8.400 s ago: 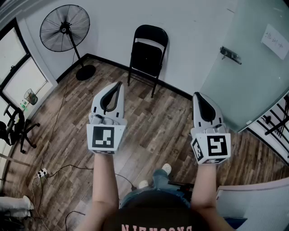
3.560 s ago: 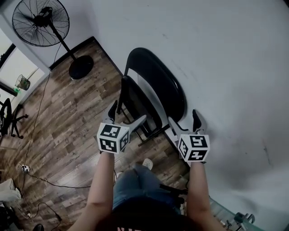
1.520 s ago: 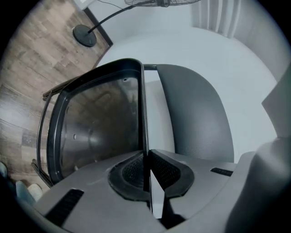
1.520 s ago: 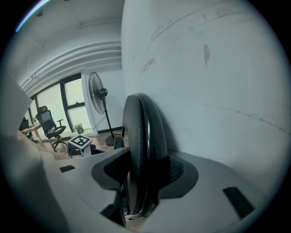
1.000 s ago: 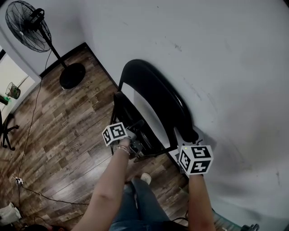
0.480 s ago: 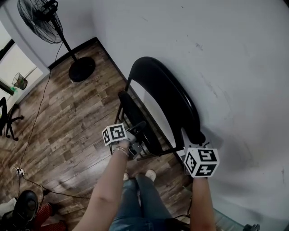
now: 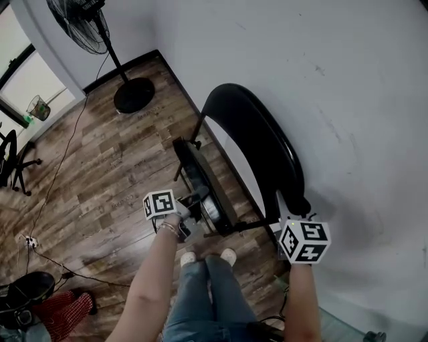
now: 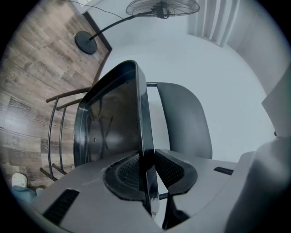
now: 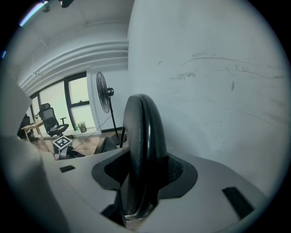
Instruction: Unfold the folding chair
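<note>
The folding chair (image 7: 267, 147) stands by the right-hand wall (image 7: 354, 100), its seat rim pinched by the left gripper (image 7: 194, 202), whose jaws have just been opening slightly, and its backrest clamped in the right gripper (image 7: 294, 210).

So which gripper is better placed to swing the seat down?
Probably left: the left gripper clamps the seat edge, though its jaws have just been opening; the right gripper holds the backrest.

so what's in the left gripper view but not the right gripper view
Left only: the left claw, whose jaws have just been opening, on the edge of the folding chair's glossy black seat. Right only: the right claw clamped on the black curved backrest, a bright window, a black office chair. Both: that backrest, black standing fan, white wall.
</note>
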The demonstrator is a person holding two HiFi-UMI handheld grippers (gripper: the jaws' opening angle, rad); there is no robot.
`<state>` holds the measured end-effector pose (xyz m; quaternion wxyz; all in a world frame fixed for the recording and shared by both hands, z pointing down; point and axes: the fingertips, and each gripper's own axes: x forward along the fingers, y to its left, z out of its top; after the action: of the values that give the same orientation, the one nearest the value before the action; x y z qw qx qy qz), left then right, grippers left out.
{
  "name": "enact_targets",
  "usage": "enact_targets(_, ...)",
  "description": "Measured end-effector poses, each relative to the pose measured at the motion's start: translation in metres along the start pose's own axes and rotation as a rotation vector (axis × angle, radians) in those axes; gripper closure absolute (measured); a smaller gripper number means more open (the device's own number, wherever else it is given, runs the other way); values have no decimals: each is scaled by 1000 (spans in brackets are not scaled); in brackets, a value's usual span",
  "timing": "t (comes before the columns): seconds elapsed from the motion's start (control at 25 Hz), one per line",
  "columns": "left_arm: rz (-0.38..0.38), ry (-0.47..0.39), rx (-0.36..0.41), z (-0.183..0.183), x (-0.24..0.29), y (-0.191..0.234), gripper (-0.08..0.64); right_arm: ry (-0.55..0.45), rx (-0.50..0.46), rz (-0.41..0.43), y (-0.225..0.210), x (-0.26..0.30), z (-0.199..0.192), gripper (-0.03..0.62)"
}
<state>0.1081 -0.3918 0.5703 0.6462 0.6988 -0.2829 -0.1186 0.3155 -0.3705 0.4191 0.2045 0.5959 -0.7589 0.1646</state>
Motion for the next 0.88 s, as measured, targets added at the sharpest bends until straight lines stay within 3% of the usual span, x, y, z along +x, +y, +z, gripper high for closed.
enact_targets(0.48, 58, -3, 10, 0, -61, 23, 459, -1, -7, -13, 39, -10, -6, 423)
enact_targets(0.64, 20, 26, 33, -2, -68, 15, 302, 0, -7, -20, 46, -13, -7, 423)
enact_targets(0.88, 242, 110, 192, -9, -75, 29, 298, 3, -10, -30, 58, -17, -9, 423)
